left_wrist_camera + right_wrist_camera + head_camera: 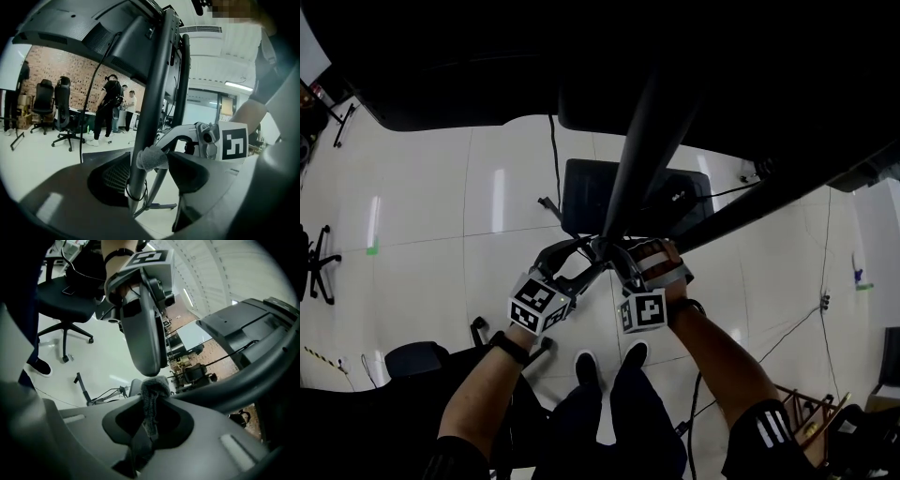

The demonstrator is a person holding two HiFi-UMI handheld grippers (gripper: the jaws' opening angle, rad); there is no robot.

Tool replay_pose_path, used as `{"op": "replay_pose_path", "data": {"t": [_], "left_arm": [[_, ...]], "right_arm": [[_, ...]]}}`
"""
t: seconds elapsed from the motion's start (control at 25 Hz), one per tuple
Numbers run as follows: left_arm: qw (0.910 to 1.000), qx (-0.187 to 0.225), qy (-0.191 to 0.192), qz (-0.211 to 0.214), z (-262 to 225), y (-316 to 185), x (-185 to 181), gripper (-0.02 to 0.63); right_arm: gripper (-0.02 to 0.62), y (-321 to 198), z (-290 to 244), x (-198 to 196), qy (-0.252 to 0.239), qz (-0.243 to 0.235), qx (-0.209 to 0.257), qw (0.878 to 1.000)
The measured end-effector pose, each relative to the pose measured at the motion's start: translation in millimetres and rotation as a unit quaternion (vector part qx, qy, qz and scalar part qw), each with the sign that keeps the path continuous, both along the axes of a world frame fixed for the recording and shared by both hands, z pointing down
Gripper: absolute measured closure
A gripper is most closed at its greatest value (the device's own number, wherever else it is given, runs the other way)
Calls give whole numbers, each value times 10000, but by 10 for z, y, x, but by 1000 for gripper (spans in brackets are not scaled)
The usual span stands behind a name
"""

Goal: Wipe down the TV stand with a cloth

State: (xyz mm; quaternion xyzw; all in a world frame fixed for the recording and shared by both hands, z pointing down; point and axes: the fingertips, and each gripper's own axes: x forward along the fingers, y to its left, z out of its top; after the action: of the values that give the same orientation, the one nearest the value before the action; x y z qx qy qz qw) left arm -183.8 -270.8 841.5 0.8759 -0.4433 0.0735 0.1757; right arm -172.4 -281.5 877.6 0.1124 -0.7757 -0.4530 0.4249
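Both grippers held up against the slanted dark pole of the TV stand (642, 141), above a white tiled floor (422, 206); left gripper (574, 269) on the pole's left, right gripper (619, 265) on its right, tips almost meeting there. In the left gripper view, fingers (187, 172) spread, with the pole running up between them and a gap of floor showing on its right side; not clamped on anything. Small wad of grey cloth (151, 158) pressed against the pole's right side, just above the right-hand finger, at the tip of the right gripper. In the right gripper view, fingers (187, 427) pinching a strip of that cloth; strip rising from between them and folding over at the top, against the curved dark pole; left gripper's grey body just above it. Dark back of the screen (487, 56) across the top of the head view; flat base (581, 192) of the stand on the floor beyond the hands. Office chair (65, 301) behind; brick wall (61, 65) and standing people (108, 108) well off.
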Motion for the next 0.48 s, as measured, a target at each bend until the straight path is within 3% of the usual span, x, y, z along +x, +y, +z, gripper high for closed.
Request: {"op": "replay_pose_path", "data": {"t": [0.48], "left_arm": [[9985, -555, 1, -4, 661, 10, 50, 321]], "right_arm": [[551, -33, 919, 110, 656, 232, -520, 9962]]}}
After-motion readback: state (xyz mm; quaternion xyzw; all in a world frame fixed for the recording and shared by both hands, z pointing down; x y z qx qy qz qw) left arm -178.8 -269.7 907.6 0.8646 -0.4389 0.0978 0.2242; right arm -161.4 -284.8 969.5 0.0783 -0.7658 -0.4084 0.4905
